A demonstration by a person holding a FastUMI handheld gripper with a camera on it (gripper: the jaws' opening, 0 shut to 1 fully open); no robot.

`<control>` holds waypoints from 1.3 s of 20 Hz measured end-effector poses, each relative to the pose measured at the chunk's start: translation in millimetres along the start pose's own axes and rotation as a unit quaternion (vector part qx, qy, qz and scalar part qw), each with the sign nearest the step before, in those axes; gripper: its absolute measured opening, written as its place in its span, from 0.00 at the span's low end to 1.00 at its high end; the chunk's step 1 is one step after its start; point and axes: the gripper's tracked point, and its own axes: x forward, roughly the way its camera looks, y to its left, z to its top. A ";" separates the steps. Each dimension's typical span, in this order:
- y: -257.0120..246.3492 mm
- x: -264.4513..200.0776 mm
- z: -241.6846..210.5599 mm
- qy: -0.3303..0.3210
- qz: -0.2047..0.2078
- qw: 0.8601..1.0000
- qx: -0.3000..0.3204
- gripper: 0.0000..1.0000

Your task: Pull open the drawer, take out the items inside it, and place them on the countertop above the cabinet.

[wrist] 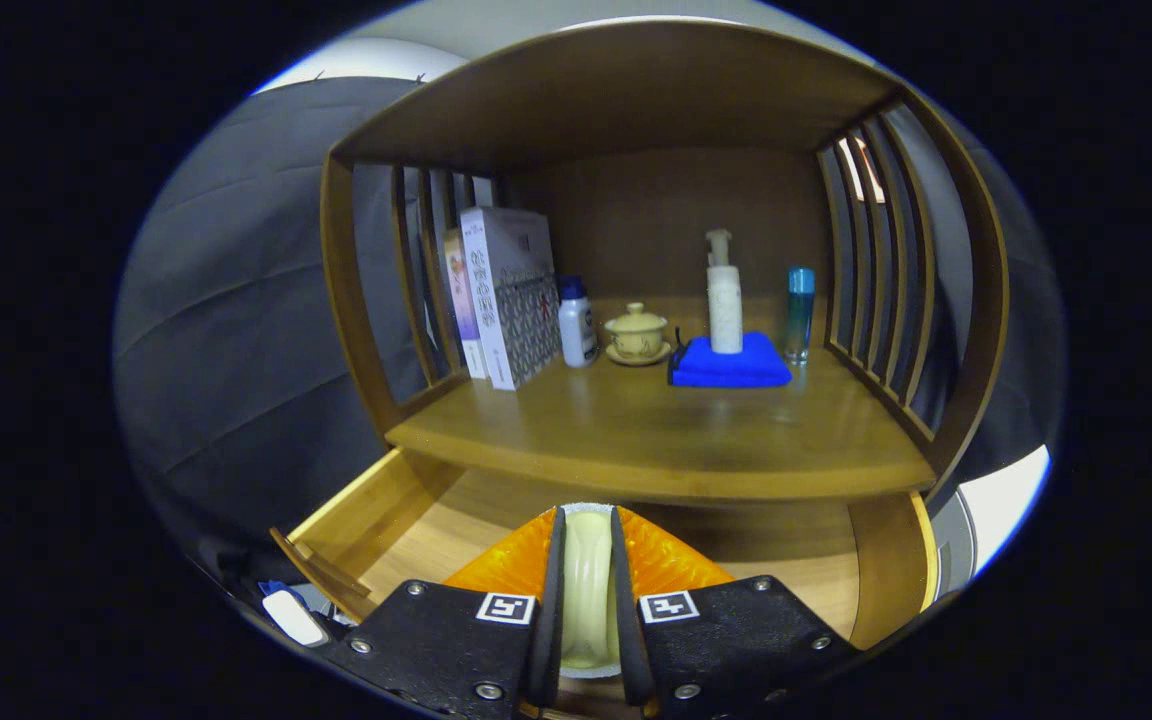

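between the orange fingers [516,562], gripper [588,560] clamped on a pale cup [588,590], above the open drawer [366,515]; countertop [636,430] lies just ahead and higher.

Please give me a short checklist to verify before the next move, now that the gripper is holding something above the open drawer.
1. Drawer pulled open: ok.
2. Grasp: the gripper has its jaws pressed on both sides of a pale cream item: ok.
3. What the item is: cannot tell, only a narrow strip shows.
4. Free spot on the countertop: ok, the front is bare wood.
5. Obstacles ahead: blue cloth carrying a pump bottle, lidded cup and boxes stand toward the back: ok.
6. Other items left in the drawer: cannot tell.
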 end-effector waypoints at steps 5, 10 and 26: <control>-4.6 4.4 31.1 -0.024 -0.011 1.000 0.004 0.24; -18.2 23.1 44.1 -0.026 -0.032 0.999 0.027 0.24; -73.3 118.7 79.2 -0.041 -0.133 0.990 0.039 0.25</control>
